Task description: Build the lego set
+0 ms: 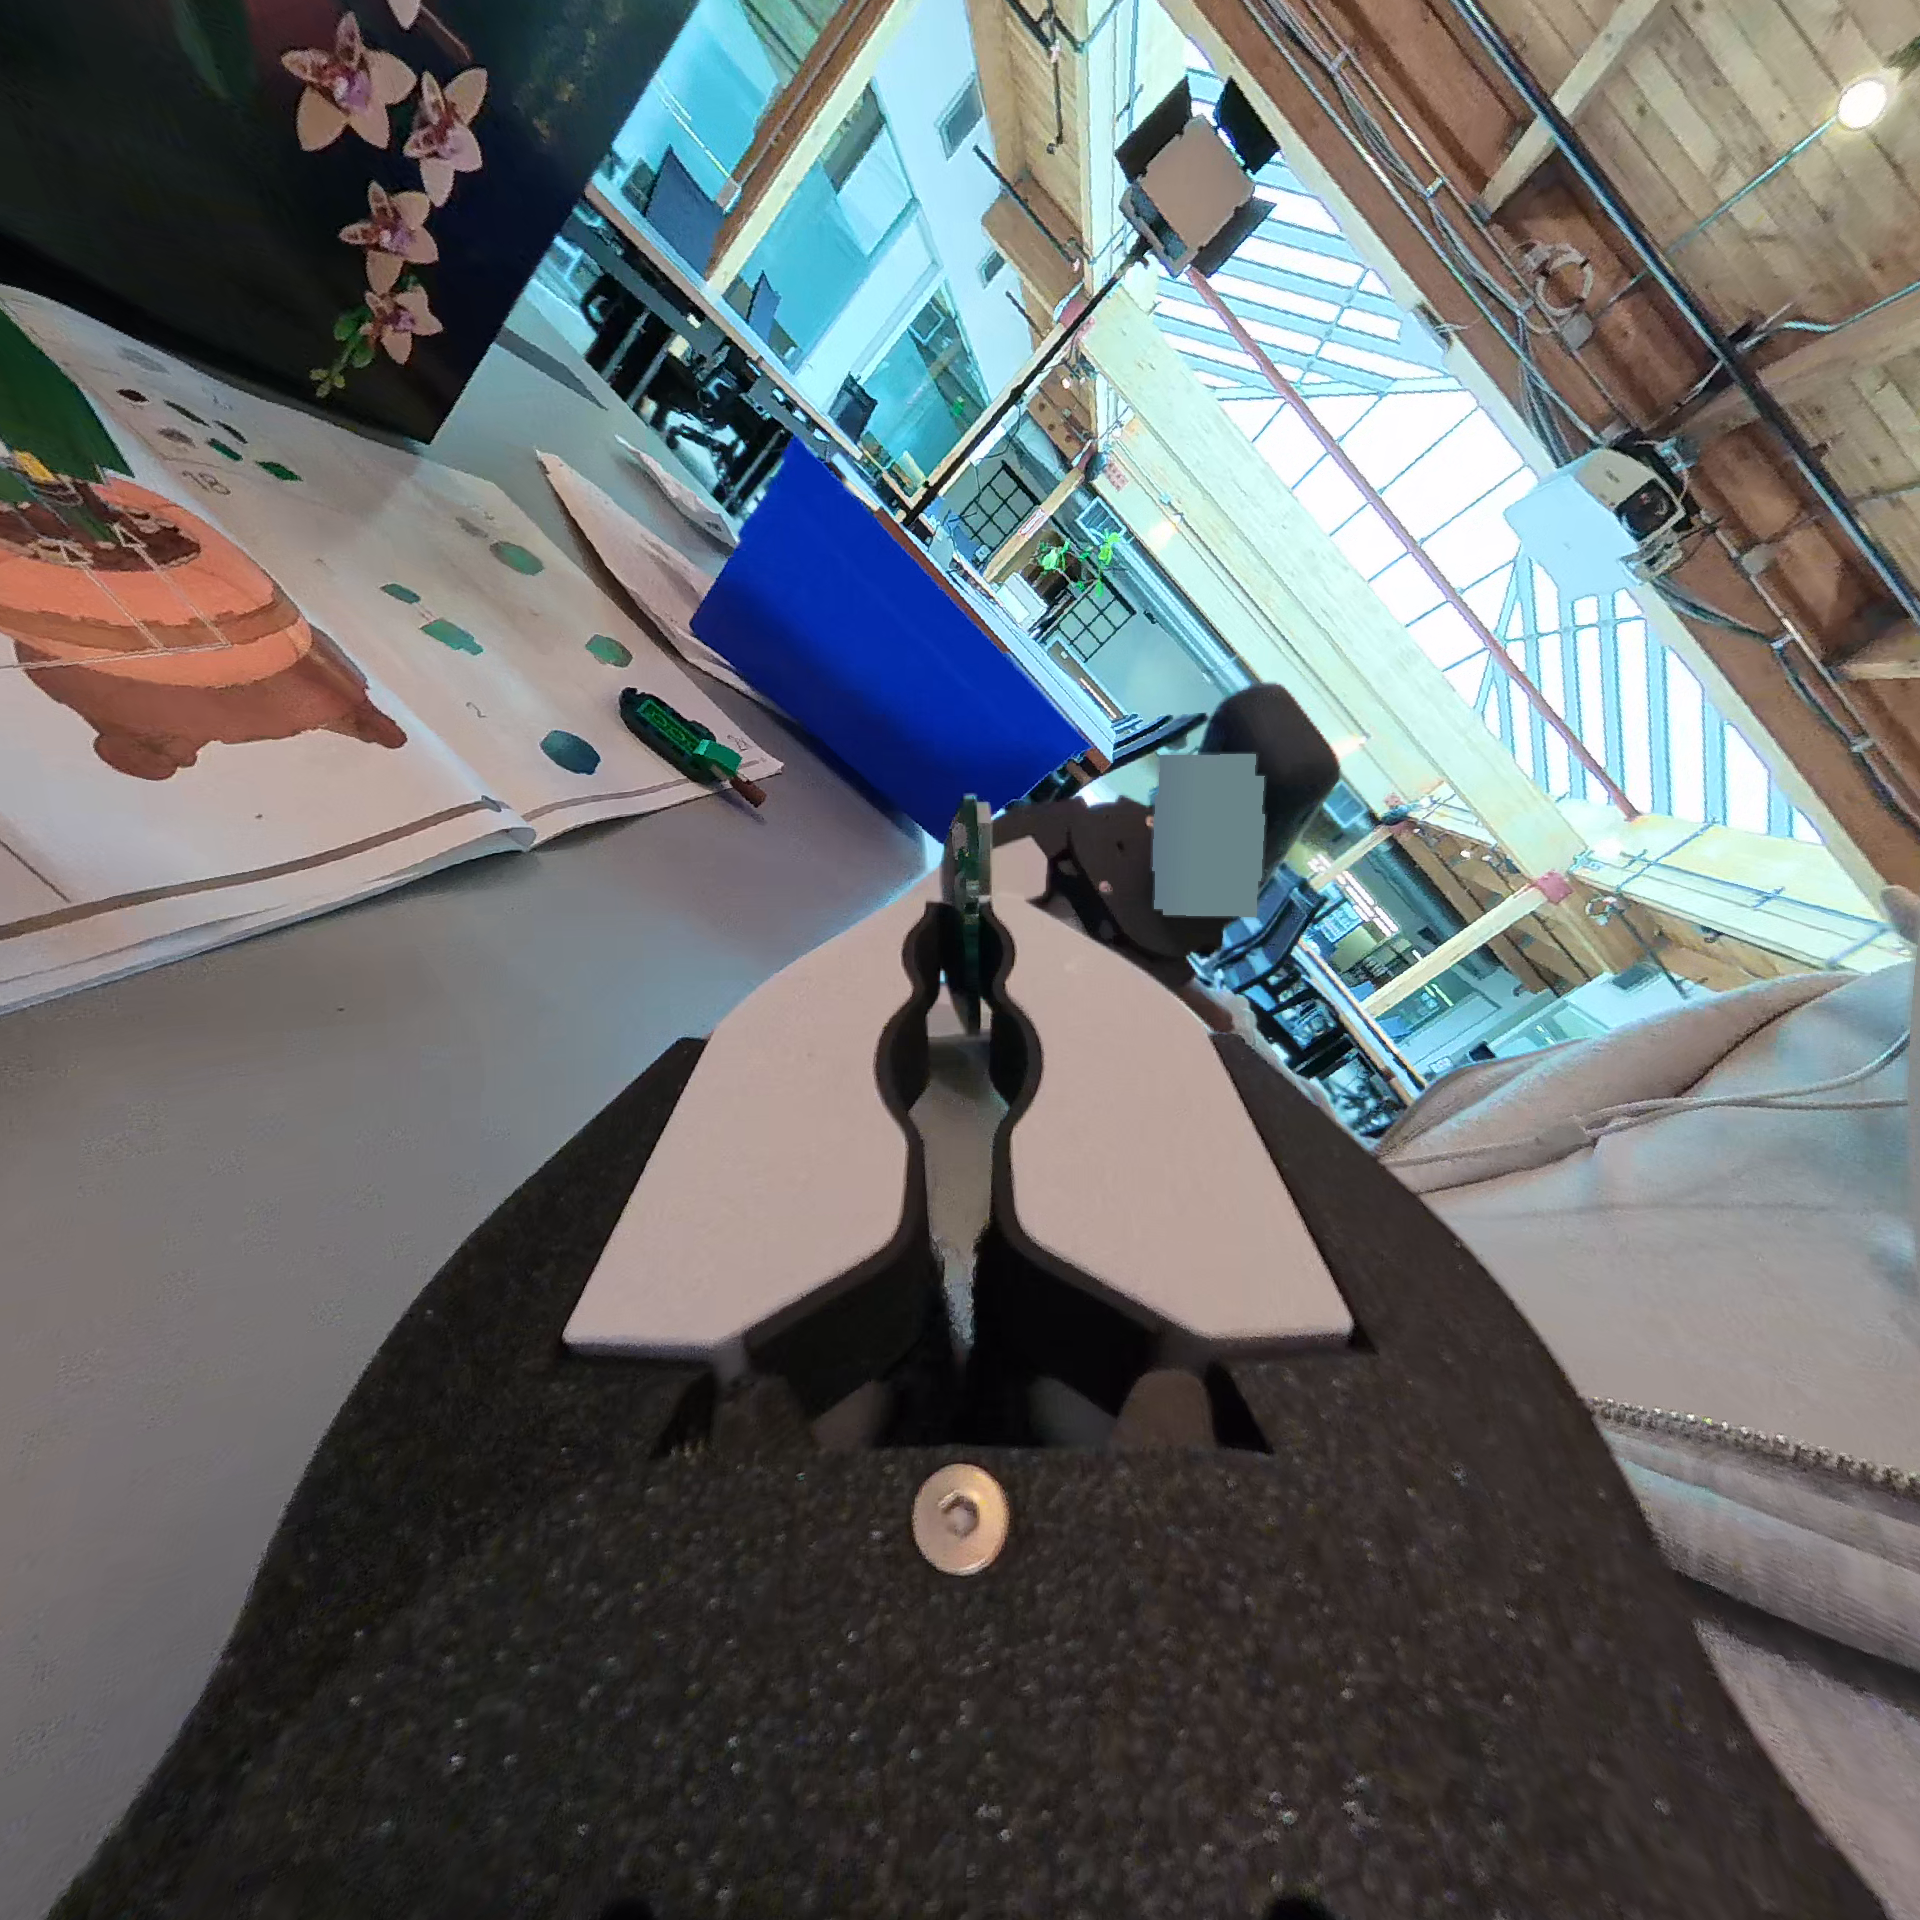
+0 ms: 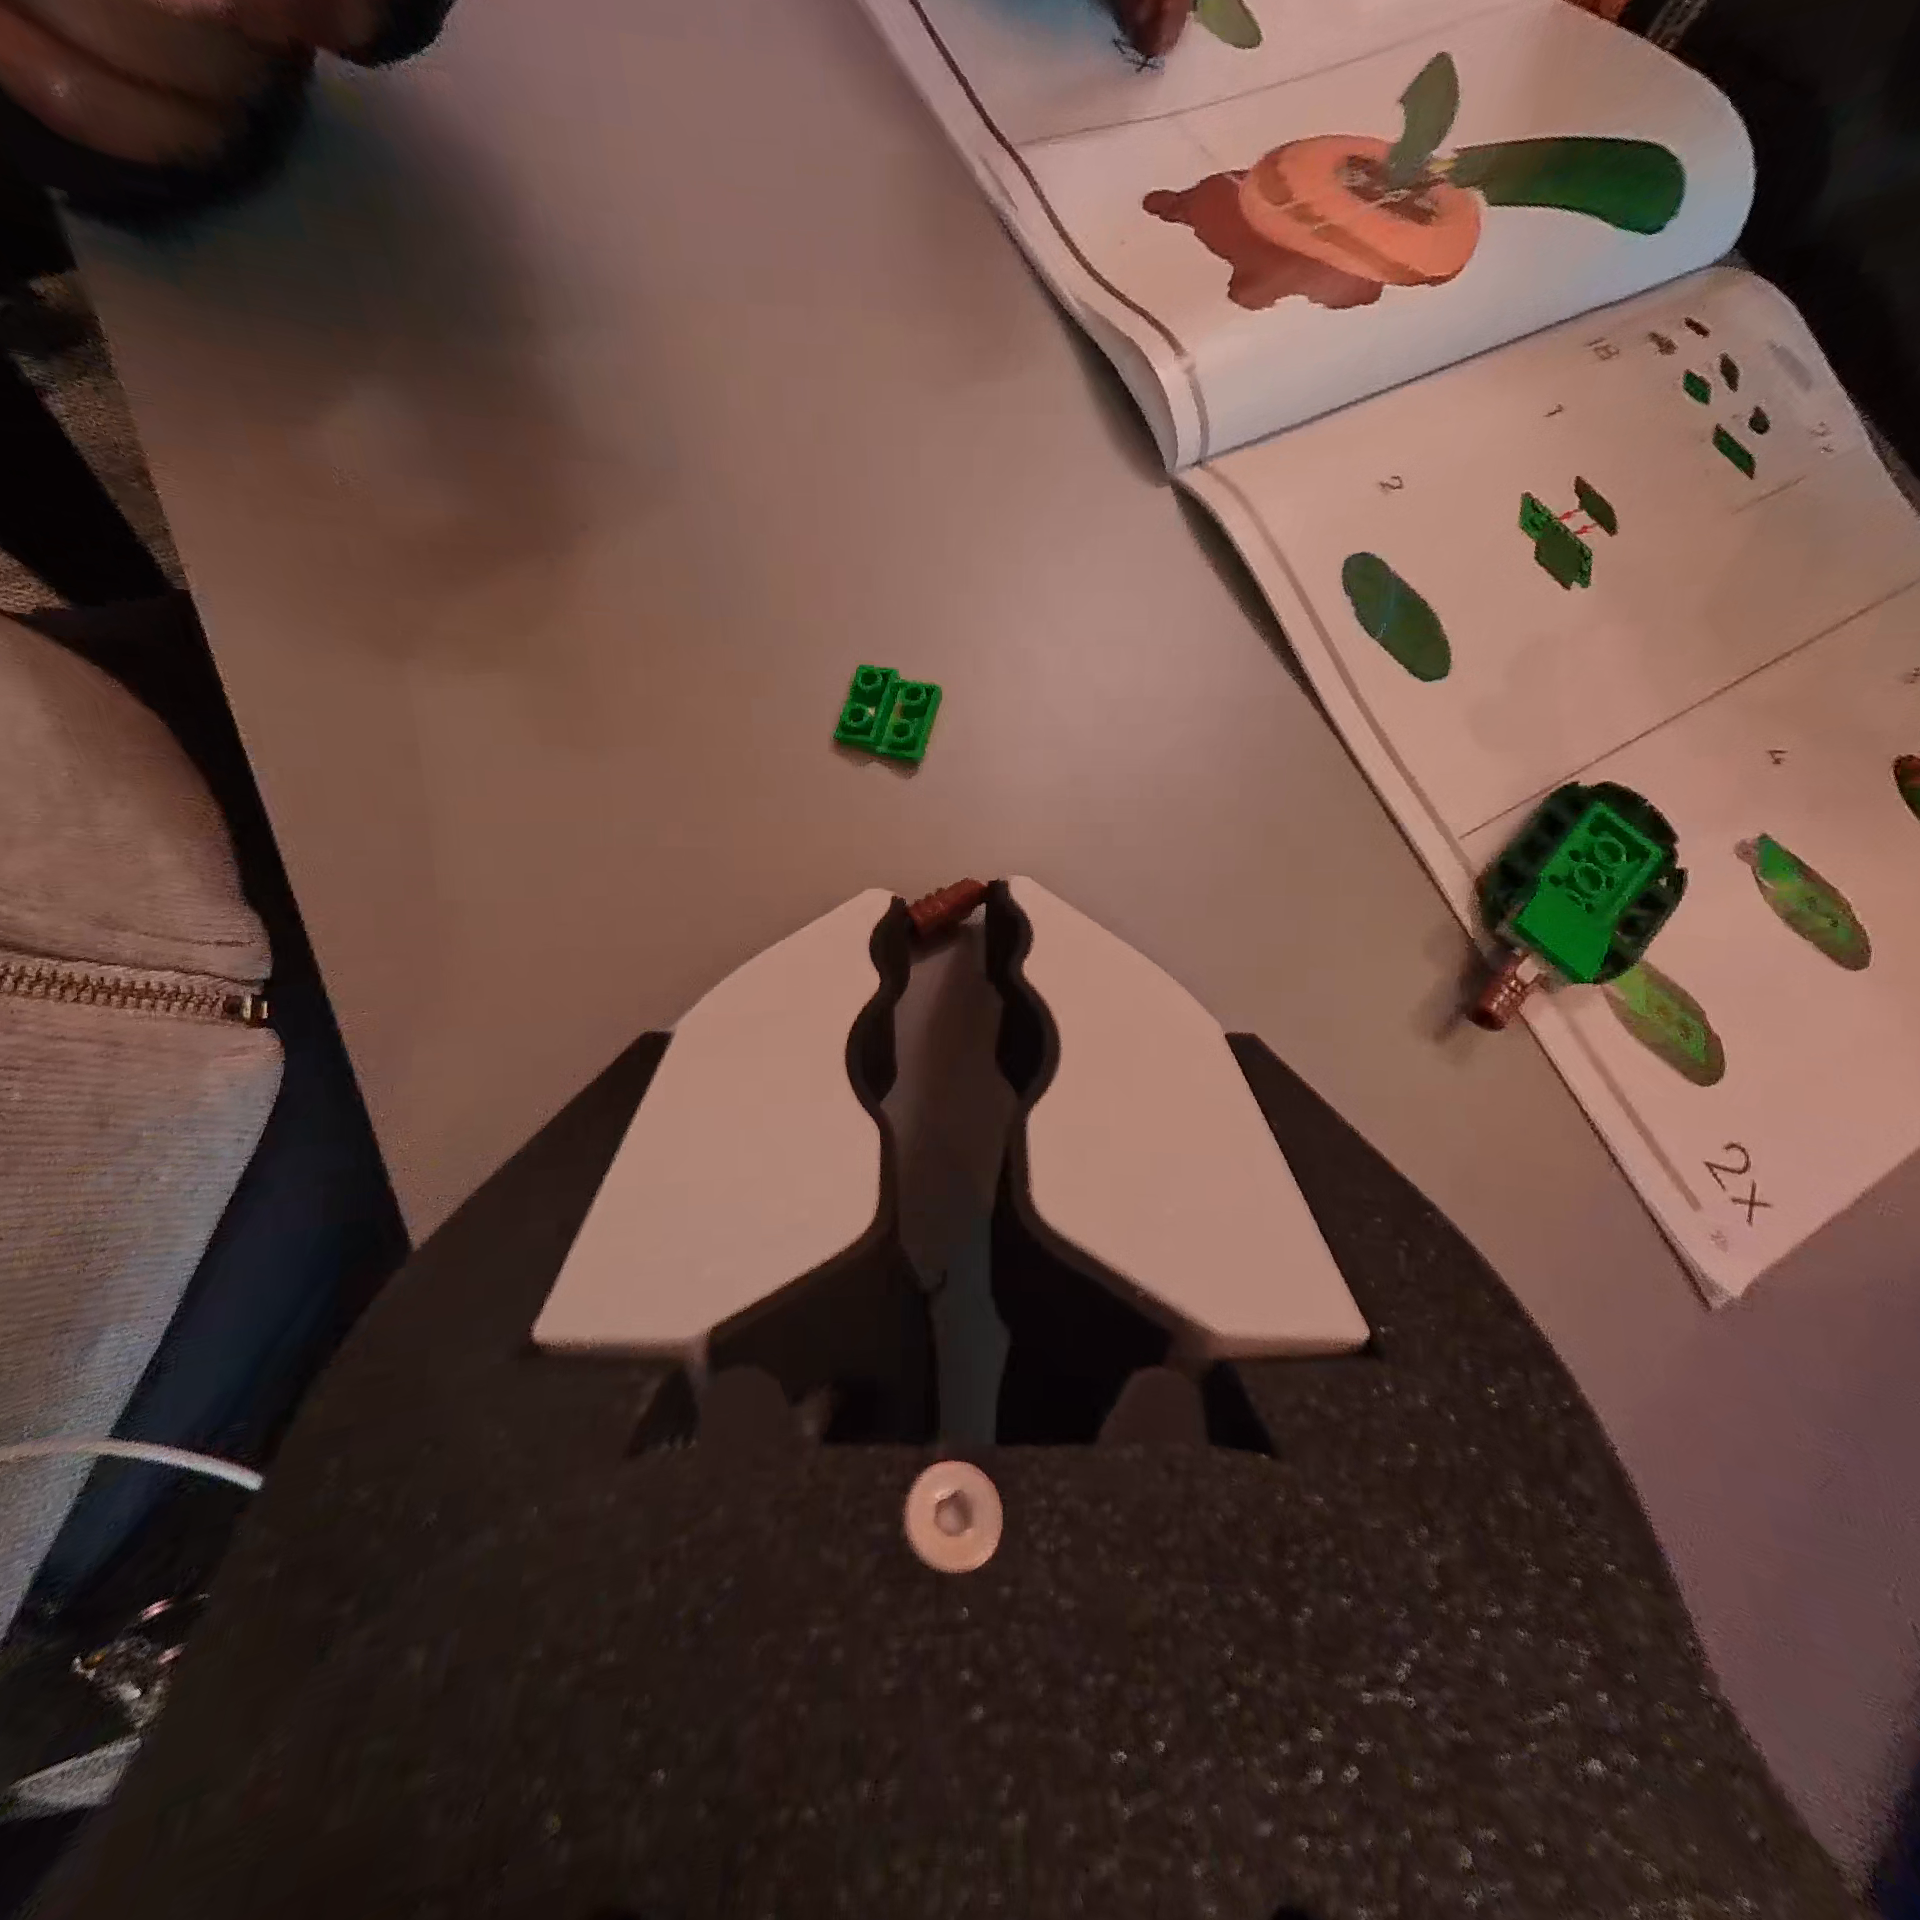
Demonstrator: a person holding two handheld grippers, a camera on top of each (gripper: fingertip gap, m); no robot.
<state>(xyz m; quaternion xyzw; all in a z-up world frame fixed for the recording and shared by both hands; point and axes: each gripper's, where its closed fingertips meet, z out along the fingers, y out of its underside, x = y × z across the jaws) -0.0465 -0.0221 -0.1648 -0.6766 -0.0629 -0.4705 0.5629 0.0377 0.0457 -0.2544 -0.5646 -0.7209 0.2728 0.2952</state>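
Note:
My left gripper (image 1: 966, 914) is shut on a thin dark green leaf piece (image 1: 968, 868), held edge-on above the grey table (image 1: 312, 1091). My right gripper (image 2: 943, 902) is shut on a small brown ridged peg (image 2: 943, 906) at its fingertips, above the table (image 2: 623, 468). A bright green hinge plate (image 2: 886, 719) lies flat on the table just beyond the right gripper. A built leaf assembly (image 2: 1579, 894), dark green with a bright green plate and a brown peg, rests on the open instruction booklet (image 2: 1507, 582); it also shows in the left wrist view (image 1: 686, 740).
The booklet (image 1: 260, 644) covers the table's left in the left wrist view. The set's dark box (image 1: 260, 187) with orchid pictures stands behind it, beside a blue panel (image 1: 883, 644). A person's beige zipped sleeve (image 2: 104, 987) is at the left table edge. The left gripper's tips are roughly 15 cm from the right gripper's.

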